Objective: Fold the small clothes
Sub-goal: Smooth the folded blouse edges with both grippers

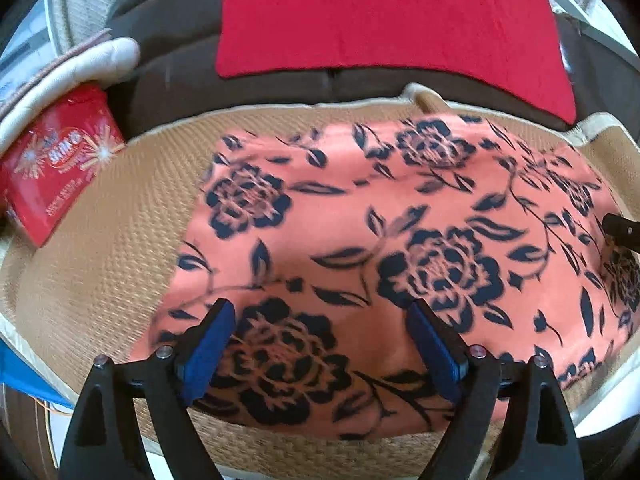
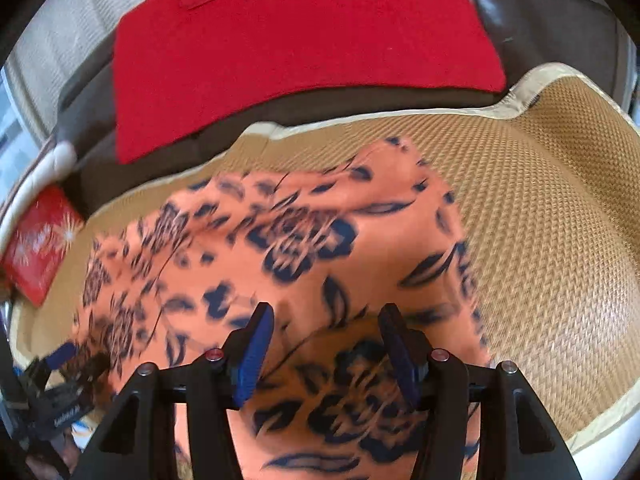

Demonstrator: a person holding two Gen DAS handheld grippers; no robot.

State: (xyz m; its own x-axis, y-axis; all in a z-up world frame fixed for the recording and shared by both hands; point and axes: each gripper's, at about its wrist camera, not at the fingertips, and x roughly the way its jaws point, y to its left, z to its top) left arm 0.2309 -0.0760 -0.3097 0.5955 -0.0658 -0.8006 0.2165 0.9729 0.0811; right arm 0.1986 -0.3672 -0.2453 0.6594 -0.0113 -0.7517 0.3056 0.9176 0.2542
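Your left gripper (image 1: 320,344) hangs over the near edge of the salmon-orange cloth with a navy rose print (image 1: 400,240). Its blue-padded fingers (image 1: 208,352) stand wide apart, nothing between them.

Your right gripper (image 2: 326,344) is over the same cloth (image 2: 320,260), toward its right side. Its jaws are also apart, with printed fabric showing in the gap below; whether the pads touch it cannot be told, since that view is motion-blurred.

The cloth lies spread on the tan woven mat with cream binding (image 1: 120,248). Its left edge stops short of the mat's left edge, and its far edge runs close to the mat's far binding. In the right wrist view a broad strip of bare mat (image 2: 540,220) shows past the cloth's right edge.

A red rectangular tin with white starburst graphics (image 1: 52,168) sits at the mat's far-left corner. It bears white lettering and a logo oval, too blurred to read.

A flat red knit textile (image 1: 380,20) lies on the dark brown sofa cushion (image 1: 168,80) beyond the mat's far edge. A cream padded roll (image 1: 80,64) lies behind the tin.

The left gripper's body (image 2: 52,396) shows at the lower left of the right wrist view; white print on it is illegible.
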